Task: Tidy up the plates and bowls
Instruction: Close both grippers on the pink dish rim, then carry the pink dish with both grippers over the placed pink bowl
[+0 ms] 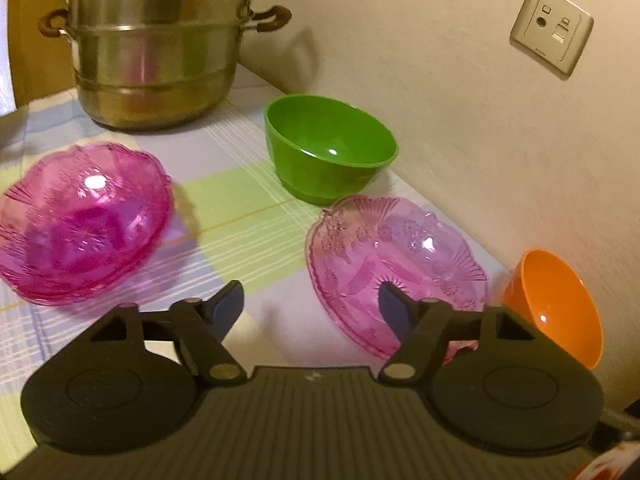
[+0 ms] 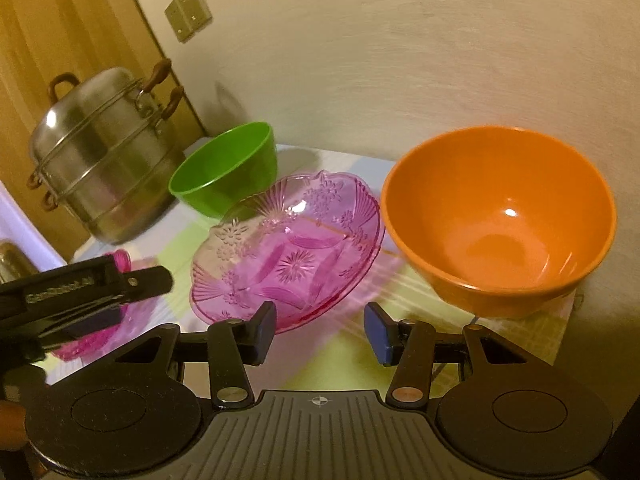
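Faintly, the left gripper (image 2: 100,312) bears unreadable lettering.

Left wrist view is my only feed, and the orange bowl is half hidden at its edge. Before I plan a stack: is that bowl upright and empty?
Observer: Yes. The right wrist view shows the whole orange bowl, upright and empty.
Operator: I can't see the right gripper at all. How does it stand?
Observer: The right gripper has its jaws apart with nothing between them, in front of the pink plate and the orange bowl.
Operator: My view crops the top of the steamer pot. Is it covered?
Observer: Yes. The steamer pot has a domed metal lid with a loop handle.
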Tool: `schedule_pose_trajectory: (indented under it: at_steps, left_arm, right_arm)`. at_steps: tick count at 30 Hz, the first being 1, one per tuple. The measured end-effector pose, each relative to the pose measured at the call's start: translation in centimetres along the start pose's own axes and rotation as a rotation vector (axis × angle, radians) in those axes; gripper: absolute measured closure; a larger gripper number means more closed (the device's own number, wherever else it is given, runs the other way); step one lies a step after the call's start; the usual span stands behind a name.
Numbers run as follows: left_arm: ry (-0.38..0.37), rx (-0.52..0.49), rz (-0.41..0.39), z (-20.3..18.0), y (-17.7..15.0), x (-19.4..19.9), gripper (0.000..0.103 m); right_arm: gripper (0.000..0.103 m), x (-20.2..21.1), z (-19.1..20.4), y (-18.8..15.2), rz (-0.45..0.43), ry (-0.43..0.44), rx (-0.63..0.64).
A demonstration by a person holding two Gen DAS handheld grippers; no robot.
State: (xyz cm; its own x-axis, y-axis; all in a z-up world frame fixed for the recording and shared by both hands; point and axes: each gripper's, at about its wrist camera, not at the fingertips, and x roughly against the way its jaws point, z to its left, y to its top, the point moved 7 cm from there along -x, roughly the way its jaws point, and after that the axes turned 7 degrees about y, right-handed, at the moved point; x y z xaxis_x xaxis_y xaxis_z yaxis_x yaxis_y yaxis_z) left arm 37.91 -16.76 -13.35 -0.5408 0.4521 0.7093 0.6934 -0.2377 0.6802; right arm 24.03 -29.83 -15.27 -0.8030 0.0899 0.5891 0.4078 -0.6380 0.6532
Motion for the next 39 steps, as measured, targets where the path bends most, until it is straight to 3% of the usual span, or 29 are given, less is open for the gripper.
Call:
schedule_pose_trajectory:
  at_steps: [8,22,30,39]
  left_arm:
    - [-0.058,0.056,0.033,-0.8,0.5,-1.9,0.055]
    - [-0.027,0.079,0.124,-0.9,-0.3,-5.1,0.091]
    - [-0.010,0.102,0.138,-0.5,-0.7,-4.7,0.092]
    - [0.051,0.115,0.134,1.2,-2.2,-0.9,0.091]
  right_arm:
    - [0.061,-1.1,-1.2,0.8,-0.015,-0.019,-0.086]
    - [0.083,-2.1,-2.4,1.5,0.001,0.004,-0.161]
    - [0.088,-2.2,-2.3,1.6,0.010,0.012,-0.167]
    - [0.088,-1.6,-1.4,0.5,0.076,0.058,-0.132]
